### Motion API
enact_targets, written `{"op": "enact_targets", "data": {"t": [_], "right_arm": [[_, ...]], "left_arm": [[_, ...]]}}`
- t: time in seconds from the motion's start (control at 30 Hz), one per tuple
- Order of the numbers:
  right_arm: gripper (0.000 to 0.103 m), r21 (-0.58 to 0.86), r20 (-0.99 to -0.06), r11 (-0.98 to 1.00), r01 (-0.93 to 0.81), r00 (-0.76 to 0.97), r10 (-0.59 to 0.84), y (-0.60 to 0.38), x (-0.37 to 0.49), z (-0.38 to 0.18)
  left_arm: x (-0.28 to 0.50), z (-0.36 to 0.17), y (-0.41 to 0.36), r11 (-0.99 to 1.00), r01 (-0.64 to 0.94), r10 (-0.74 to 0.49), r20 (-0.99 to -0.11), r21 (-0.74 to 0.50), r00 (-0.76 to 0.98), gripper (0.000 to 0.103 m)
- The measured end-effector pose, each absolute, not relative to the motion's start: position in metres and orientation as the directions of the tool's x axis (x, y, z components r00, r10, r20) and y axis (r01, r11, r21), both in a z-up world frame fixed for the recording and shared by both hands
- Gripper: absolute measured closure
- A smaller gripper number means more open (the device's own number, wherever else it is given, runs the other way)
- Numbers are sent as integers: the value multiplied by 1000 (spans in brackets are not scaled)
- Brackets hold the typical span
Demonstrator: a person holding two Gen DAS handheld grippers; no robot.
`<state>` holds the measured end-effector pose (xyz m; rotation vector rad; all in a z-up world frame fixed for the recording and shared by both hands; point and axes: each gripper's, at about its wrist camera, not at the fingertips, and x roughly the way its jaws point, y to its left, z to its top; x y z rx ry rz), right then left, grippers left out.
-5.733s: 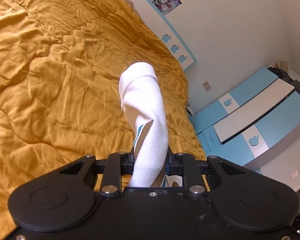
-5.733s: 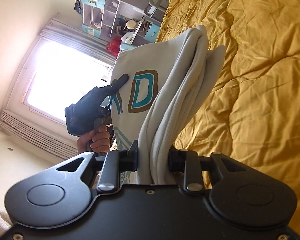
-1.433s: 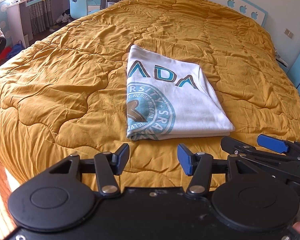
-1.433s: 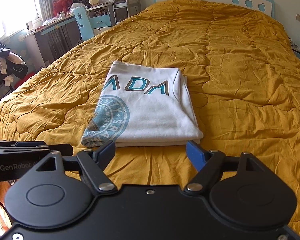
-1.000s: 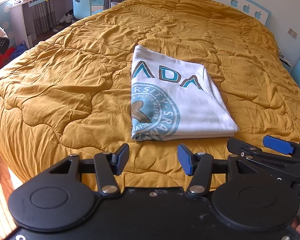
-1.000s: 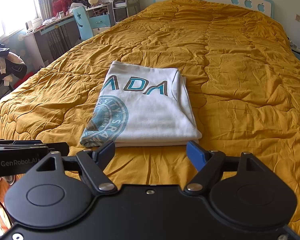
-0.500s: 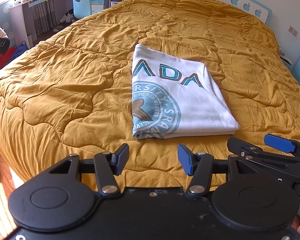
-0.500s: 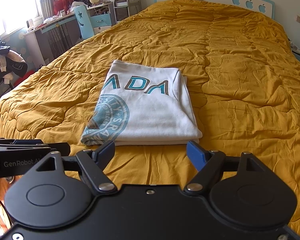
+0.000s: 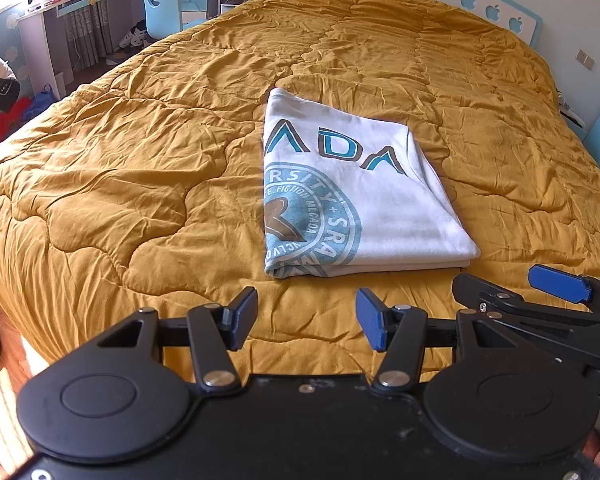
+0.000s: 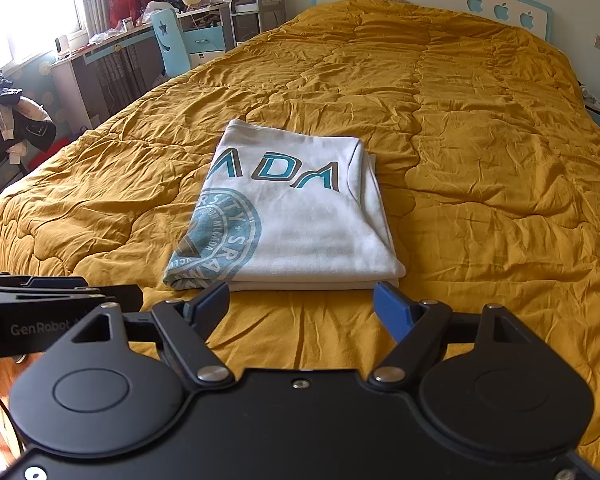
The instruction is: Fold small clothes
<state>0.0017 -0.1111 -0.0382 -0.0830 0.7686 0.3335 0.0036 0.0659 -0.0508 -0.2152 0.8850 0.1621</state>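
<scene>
Item: shirt, white w/ teal print, folded into a flat rectangle, lying on the bed near its foot edge, centre.
Left gripper: jaws apart, empty, held back just short of the shirt's near edge.
Right gripper: jaws wide apart, empty, likewise short of the near edge (no contact).
Judgement: both held clear because the fold looks finished; layers sit square, nothing left to tuck.

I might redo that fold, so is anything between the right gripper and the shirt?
Nothing visible: only bare yellow quilt lies between the open right gripper and the folded white shirt.
</scene>
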Motion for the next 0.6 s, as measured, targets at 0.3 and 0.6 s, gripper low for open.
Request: {"op": "enact_targets", "data": {"t": [0.3,0.6], "right_arm": [[23,45,-696,943,-330,666,266,-111,1,-38],[22,42,-700,943,-330,664,264,-111,2,-38]], "left_arm": [[4,-50,64,970,-220,62,-775,-101,629,45],[7,-53,65,971,-220,65,-778,-96,625,45]]}}
